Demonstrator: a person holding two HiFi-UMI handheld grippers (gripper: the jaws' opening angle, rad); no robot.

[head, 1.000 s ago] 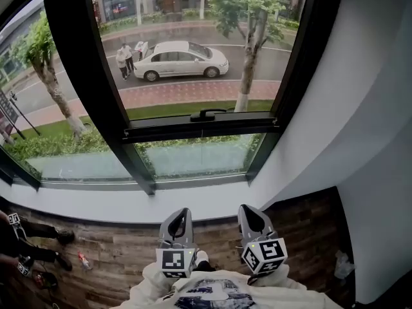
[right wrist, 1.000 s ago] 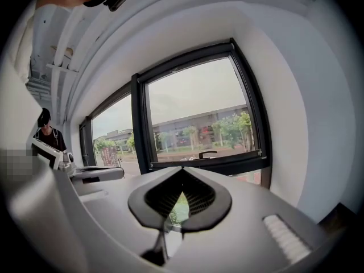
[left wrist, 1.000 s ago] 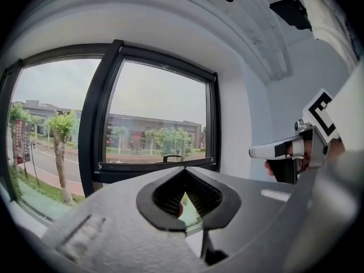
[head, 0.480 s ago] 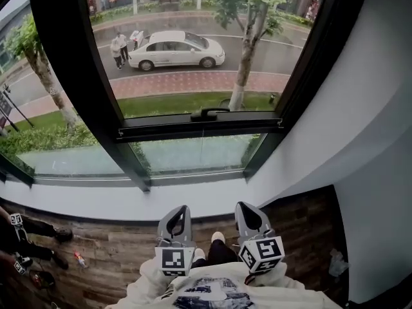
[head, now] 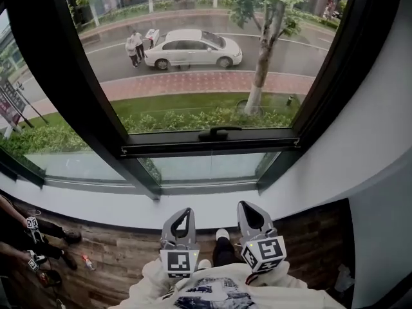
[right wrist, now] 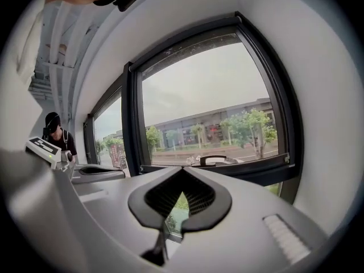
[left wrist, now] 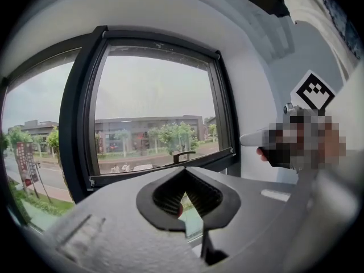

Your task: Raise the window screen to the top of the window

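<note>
The window [head: 193, 63] has a black frame. A black horizontal rail [head: 206, 144] with a handle [head: 221, 132] crosses its lower part. The same handle shows in the left gripper view [left wrist: 183, 155] and in the right gripper view [right wrist: 211, 160]. My left gripper [head: 185, 212] and right gripper [head: 245, 206] are side by side low in the head view, above the wooden floor and well short of the window. Both point toward the window, shut with nothing between the jaws. Up close, the left gripper [left wrist: 185, 173] and the right gripper [right wrist: 181, 173] show their pads closed together.
A white sill ledge [head: 193, 201] runs below the glass, and a white wall [head: 360, 147] stands at the right. A person [head: 26, 240] holding equipment stands on the floor at the left. A pale bag [head: 343, 278] lies at the right wall's foot.
The window and its handle have come nearer and slid right and down in the head view. Both grippers have moved forward with the person and stay shut.
</note>
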